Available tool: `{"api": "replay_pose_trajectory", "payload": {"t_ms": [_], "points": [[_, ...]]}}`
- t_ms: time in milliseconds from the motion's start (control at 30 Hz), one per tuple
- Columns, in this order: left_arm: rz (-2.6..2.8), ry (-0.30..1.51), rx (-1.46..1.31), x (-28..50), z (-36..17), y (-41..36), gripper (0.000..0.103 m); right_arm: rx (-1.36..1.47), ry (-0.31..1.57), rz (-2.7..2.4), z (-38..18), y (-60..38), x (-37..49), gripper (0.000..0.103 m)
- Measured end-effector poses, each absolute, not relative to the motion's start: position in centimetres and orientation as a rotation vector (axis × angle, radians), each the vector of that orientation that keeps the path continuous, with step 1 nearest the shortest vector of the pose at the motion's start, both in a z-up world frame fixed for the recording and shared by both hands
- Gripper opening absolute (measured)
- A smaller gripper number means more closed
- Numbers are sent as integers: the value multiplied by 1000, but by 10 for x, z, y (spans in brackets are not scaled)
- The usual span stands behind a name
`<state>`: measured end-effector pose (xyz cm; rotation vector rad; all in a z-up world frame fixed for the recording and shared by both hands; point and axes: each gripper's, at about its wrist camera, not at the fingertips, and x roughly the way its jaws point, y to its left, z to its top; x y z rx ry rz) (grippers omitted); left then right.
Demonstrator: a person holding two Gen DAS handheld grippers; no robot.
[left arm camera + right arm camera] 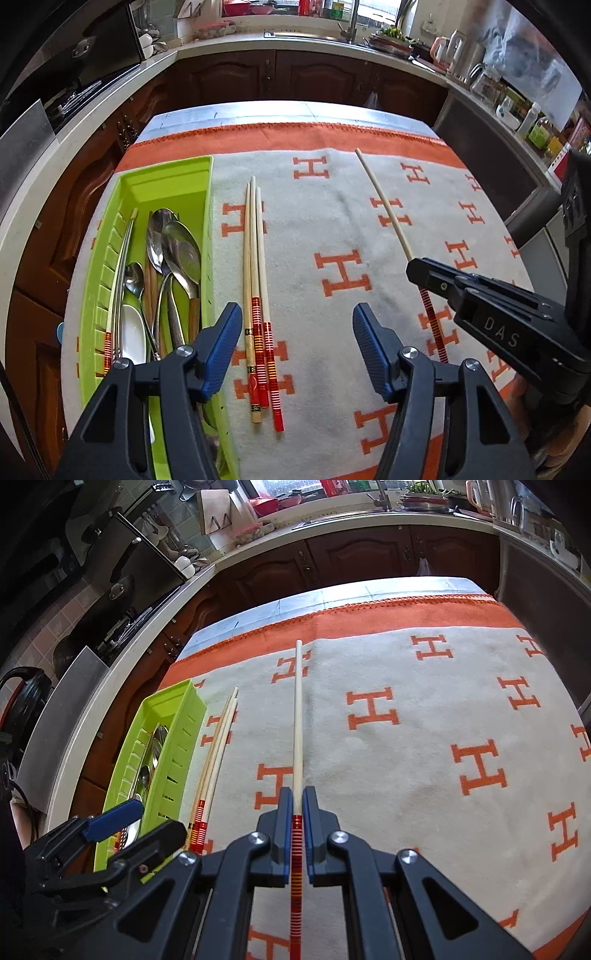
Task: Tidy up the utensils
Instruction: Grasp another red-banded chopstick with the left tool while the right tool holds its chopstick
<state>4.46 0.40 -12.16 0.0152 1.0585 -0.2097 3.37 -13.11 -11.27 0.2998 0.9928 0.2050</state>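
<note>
A kitchen with dark wooden cabinets and a pale counter runs behind the table [258, 114], which is covered by a grey blanket [325, 229] with orange H letters and an orange border; at its left edge sits a green tray [166, 177] holding metal spoons [181, 254], a white spoon and one chopstick along its slotted side; just beside the tray three chopsticks [255, 280] lie together on the blanket, their red-banded ends toward me; my left fingers [297, 350] stand apart above those ends, nothing between them, one pad over the tray's near wall; my right fingers [297, 830] are closed on a single chopstick [298, 716] at the top of its red banding, its pale tip pointing away over the blanket, well apart from the three.
</note>
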Motion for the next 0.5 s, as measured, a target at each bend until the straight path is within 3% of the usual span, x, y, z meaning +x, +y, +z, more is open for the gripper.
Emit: {"api": "replay_pose_trajectory", "payload": {"t_ms": [500], "points": [[-22, 1212, 111, 72, -172, -20, 60, 381, 985, 226, -122, -159, 33, 5]]}}
